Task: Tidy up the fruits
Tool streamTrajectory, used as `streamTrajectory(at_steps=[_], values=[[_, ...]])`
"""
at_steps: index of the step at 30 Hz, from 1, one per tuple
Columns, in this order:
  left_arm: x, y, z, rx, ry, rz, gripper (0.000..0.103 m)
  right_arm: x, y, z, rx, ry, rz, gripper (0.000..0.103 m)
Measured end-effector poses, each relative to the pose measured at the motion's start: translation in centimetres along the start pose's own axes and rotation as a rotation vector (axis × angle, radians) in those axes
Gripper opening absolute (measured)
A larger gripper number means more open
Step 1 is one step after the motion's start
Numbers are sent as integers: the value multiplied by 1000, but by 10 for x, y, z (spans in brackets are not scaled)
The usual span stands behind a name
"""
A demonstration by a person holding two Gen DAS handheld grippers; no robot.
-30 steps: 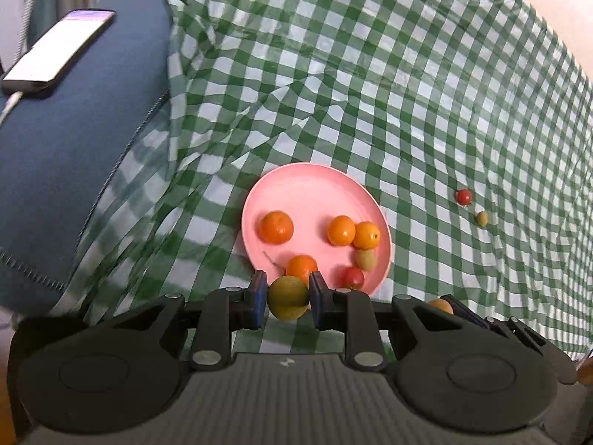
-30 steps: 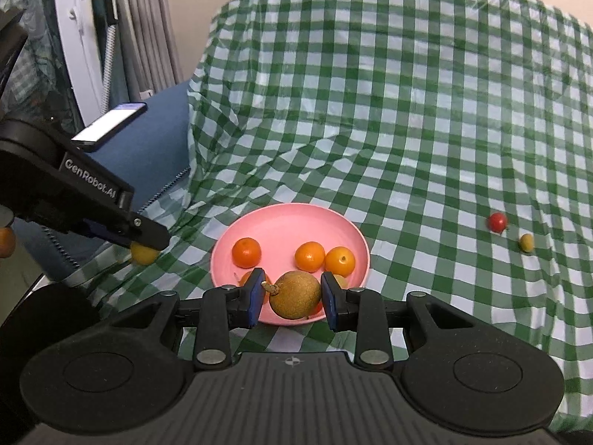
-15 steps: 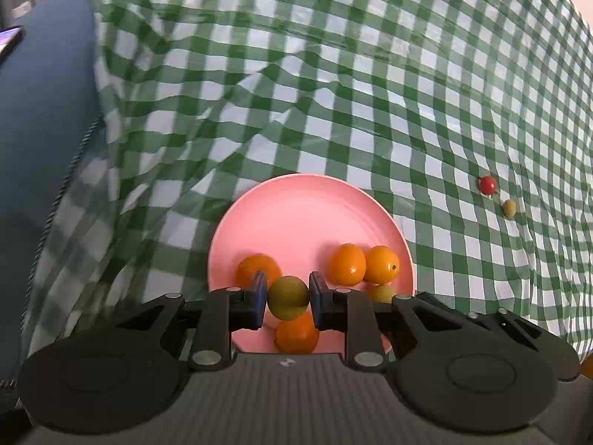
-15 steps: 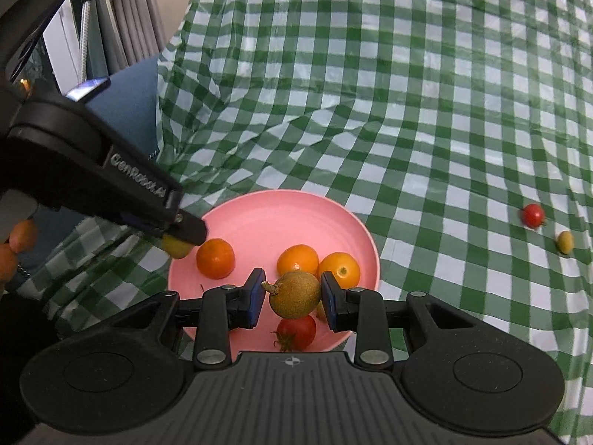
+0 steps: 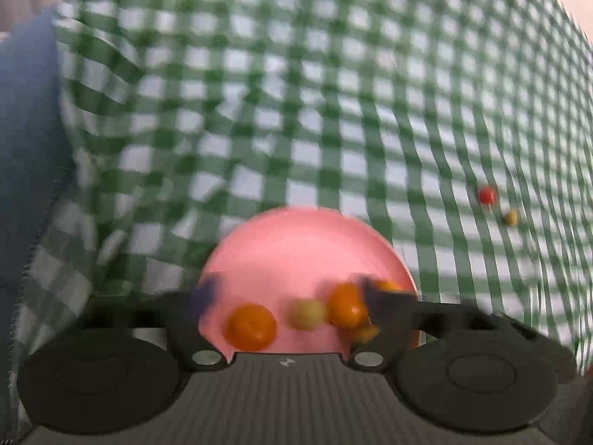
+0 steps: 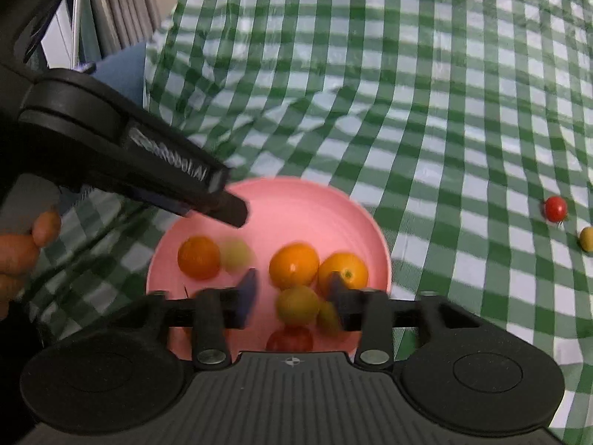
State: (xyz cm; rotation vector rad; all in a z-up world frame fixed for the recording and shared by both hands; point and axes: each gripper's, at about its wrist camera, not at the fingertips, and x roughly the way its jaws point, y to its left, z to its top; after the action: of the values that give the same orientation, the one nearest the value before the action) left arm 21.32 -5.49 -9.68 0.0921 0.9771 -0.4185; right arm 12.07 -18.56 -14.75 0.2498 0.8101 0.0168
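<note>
Our left gripper [image 5: 289, 298] stands with its jaws spread wide, having just been opening, and the yellow-green fruit [image 5: 308, 314] lies loose between them on the pink plate [image 5: 296, 244], touching neither pad; we judge it freshly let go so that it joins the others. Just beside it toward the left jaw sits an orange fruit [image 5: 251, 327], and against the right jaw another orange one [image 5: 346, 309]. Our right gripper [image 6: 292, 293] has its jaws partly apart, also just been opening, and the brownish-yellow fruit [image 6: 298, 305] sits between them, blurred, no pad pressing on it as far as we can tell; below it a red tomato [image 6: 290, 339] shows at the plate's near edge. Beyond these jaws lie two orange fruits [image 6: 294, 265] side by side. Both grippers hang over the plate because it is the gathering place. Well off to the right on the checked cloth [image 6: 407, 92], a small red tomato [image 6: 555, 208] and a small yellow fruit [image 6: 586, 239] lie near each other, not yet collected, so we think the task is close to finished.
</note>
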Motion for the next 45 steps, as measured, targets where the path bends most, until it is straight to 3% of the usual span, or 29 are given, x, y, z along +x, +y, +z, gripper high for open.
streamTrajectory(at_steps=[2, 6, 11, 21, 30, 45], values=[[-16, 5, 0, -14, -57, 15, 103, -10, 1, 1, 1, -9, 2, 75], [-36, 15, -16, -33, -29, 107, 103, -38, 8, -10, 47, 17, -6, 89], [-56, 24, -60, -103, 124, 302, 103, -78, 18, -32, 100, 46, -28, 99], [-116, 7, -127, -136, 129, 263, 103, -151, 38, -28, 18, -89, -97, 102], [-163, -11, -137, -79, -21, 239, 103, -198, 47, -35, -7, -198, -115, 102], [-204, -20, -155, -62, -95, 231, 103, -238, 53, -47, -13, -279, -104, 102]])
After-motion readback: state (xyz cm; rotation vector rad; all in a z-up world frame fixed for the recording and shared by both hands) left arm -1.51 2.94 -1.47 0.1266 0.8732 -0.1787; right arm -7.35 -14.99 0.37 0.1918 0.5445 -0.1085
